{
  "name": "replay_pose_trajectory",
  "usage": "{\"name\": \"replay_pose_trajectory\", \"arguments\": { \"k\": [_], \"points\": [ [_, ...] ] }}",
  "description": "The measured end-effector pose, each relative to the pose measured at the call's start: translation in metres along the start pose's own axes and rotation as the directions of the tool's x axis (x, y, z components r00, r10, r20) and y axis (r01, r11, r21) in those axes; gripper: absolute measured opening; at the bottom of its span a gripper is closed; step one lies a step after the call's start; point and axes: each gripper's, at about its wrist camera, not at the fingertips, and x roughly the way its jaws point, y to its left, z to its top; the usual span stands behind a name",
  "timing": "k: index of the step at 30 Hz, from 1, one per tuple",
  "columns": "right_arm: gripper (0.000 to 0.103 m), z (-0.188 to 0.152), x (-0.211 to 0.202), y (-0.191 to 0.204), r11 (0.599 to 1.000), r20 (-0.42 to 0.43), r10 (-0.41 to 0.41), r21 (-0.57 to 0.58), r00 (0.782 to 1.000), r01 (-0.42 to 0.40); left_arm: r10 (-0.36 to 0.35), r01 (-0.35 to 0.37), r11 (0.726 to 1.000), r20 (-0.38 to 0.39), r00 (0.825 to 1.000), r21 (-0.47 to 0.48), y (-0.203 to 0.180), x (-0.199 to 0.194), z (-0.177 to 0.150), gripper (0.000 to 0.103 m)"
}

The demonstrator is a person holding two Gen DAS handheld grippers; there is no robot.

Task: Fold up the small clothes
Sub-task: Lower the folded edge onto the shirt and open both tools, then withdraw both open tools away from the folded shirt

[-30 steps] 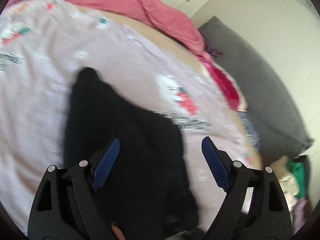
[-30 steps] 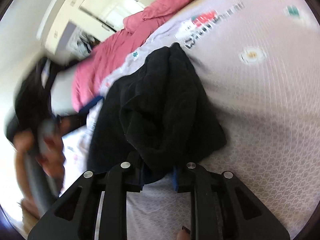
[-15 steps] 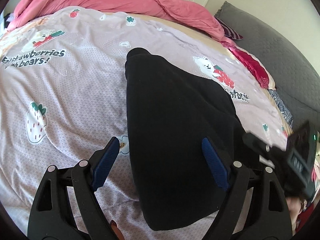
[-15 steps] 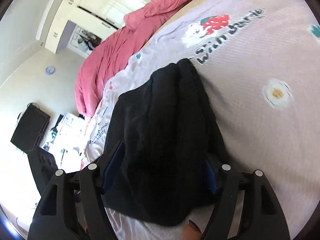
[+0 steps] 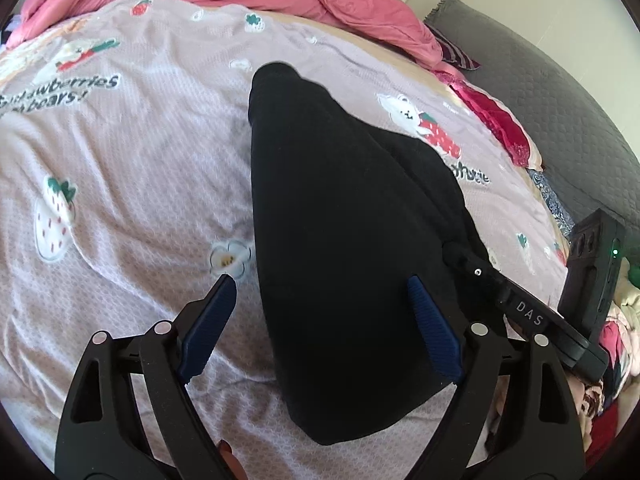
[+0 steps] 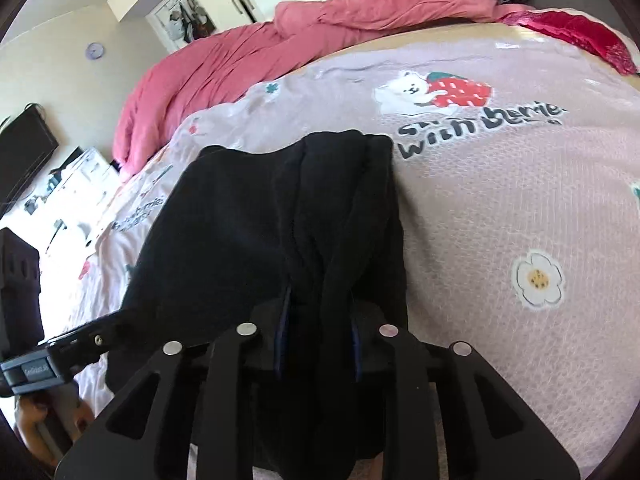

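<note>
Left wrist view: the black knitted garment (image 5: 344,216) is laid lengthwise on the lilac strawberry-print bedspread (image 5: 120,168), near its middle, presumably flattened so a fold can be made; the left gripper (image 5: 320,316) is held spread above the garment's near end, one blue pad over bare bedspread, nothing being pinched, judged to be readying for a grasp. Right wrist view: the right gripper (image 6: 318,328) is seen closing, a bunched ridge of the garment (image 6: 280,208) being pinched between its jaws, probably to lift that edge; a pink duvet (image 6: 280,40) is heaped along the far edge.
</note>
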Motion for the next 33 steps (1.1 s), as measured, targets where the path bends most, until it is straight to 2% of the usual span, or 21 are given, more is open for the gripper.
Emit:
{"name": "replay_pose_trajectory", "arguments": {
  "k": [2, 7, 12, 13, 15, 18, 22, 27, 30, 33],
  "points": [
    [0.043, 0.0, -0.004, 0.001, 0.999, 0.011, -0.047, 0.005, 0.999, 0.046, 0.002, -0.002, 1.0, 0.004, 1.0, -0.004, 0.0, -0.003, -0.001, 0.08],
    [0.048, -0.005, -0.015, 0.004, 0.998, 0.027, -0.07, 0.003, 0.997, 0.07, 0.008, -0.008, 1.0, 0.009, 1.0, 0.001, -0.002, -0.01, -0.005, 0.08],
    [0.062, -0.01, -0.037, 0.015, 0.991, 0.07, -0.118, -0.052, 0.991, 0.121, 0.008, -0.008, 1.0, 0.026, 1.0, -0.002, -0.003, -0.019, -0.009, 0.08],
    [0.067, -0.011, -0.044, 0.018, 0.989, 0.089, -0.127, -0.066, 0.988, 0.133, 0.007, -0.007, 1.0, 0.029, 1.0, -0.001, -0.003, -0.021, -0.009, 0.08],
    [0.071, -0.014, -0.058, 0.025, 0.984, 0.132, -0.141, -0.091, 0.981, 0.153, 0.01, -0.01, 1.0, 0.037, 0.999, 0.005, -0.004, -0.027, -0.012, 0.08],
    [0.085, -0.018, -0.078, 0.037, 0.974, 0.19, -0.161, -0.129, 0.968, 0.187, 0.014, -0.016, 1.0, 0.053, 0.999, 0.022, -0.008, -0.036, -0.016, 0.08],
    [0.096, -0.026, -0.104, 0.051, 0.961, 0.271, -0.17, -0.168, 0.948, 0.22, 0.02, -0.023, 0.999, 0.09, 0.996, 0.037, -0.011, -0.054, -0.022, 0.094],
    [0.099, -0.039, -0.136, 0.064, 0.957, 0.351, -0.139, -0.194, 0.926, 0.217, 0.057, -0.065, 0.996, 0.152, 0.987, 0.054, -0.013, -0.081, -0.031, 0.094],
    [0.099, -0.046, -0.147, 0.069, 0.957, 0.367, -0.125, -0.2, 0.922, 0.209, 0.084, -0.101, 0.992, 0.208, 0.975, 0.073, -0.014, -0.098, -0.042, 0.094],
    [0.099, -0.057, -0.157, 0.076, 0.953, 0.393, -0.128, -0.206, 0.91, 0.223, 0.09, -0.11, 0.991, 0.224, 0.971, 0.079, -0.011, -0.109, -0.052, 0.094]
  ]
}}
